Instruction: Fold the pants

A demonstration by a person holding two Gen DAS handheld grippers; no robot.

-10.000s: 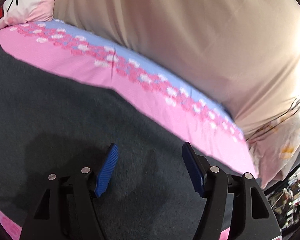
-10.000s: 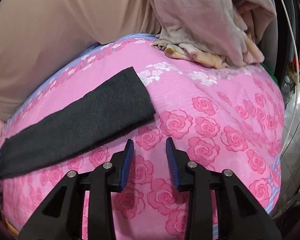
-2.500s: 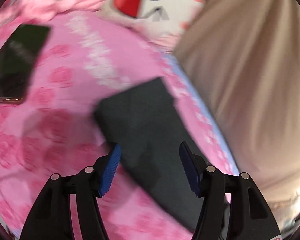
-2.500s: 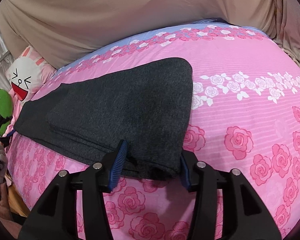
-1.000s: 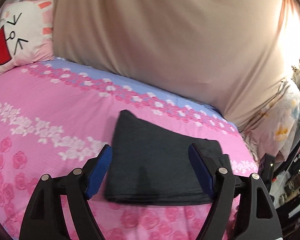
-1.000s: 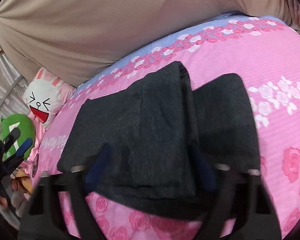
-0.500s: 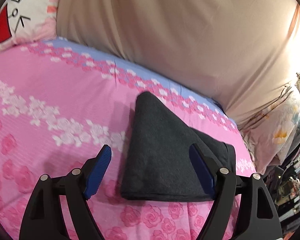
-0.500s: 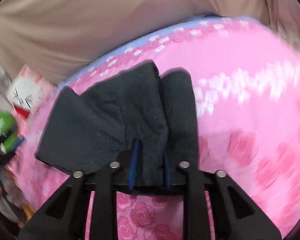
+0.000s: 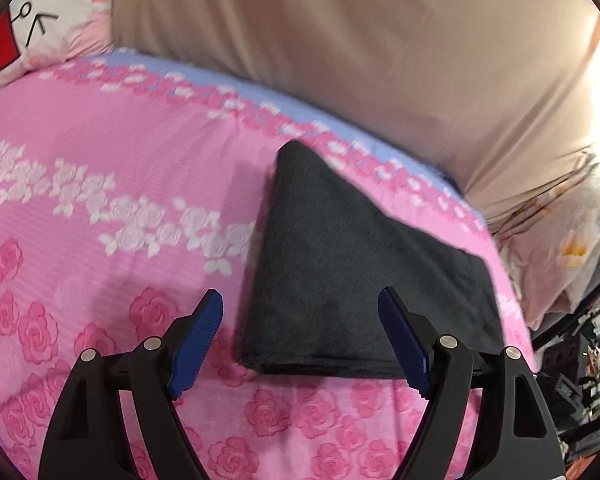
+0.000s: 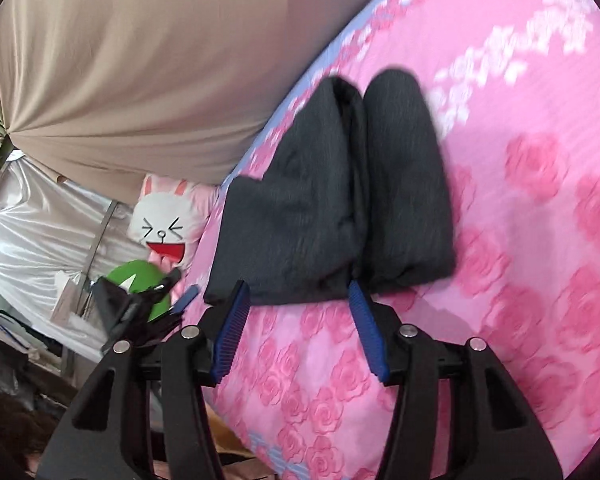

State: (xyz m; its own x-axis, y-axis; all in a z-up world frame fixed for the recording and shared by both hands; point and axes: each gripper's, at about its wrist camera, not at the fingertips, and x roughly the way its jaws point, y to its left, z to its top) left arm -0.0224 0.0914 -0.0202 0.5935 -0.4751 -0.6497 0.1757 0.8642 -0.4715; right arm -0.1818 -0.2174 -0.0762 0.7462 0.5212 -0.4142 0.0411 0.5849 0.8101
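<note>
1. Left view: your left claw (image 9: 300, 344) is wide and holds nothing. The pants (image 9: 352, 280) lie folded on the pink bed (image 9: 100, 168), just past it.
2. Right view: your right claw (image 10: 296, 328) is wide too. The pants (image 10: 332, 200) look soft and floppy, so pinch a near edge.

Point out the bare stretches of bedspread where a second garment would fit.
Bare pink rose-print bedspread lies between the folded dark grey pants and the white bunny cushion; more lies beyond the pants' other side. The strip against the beige curtain is narrow.
</note>
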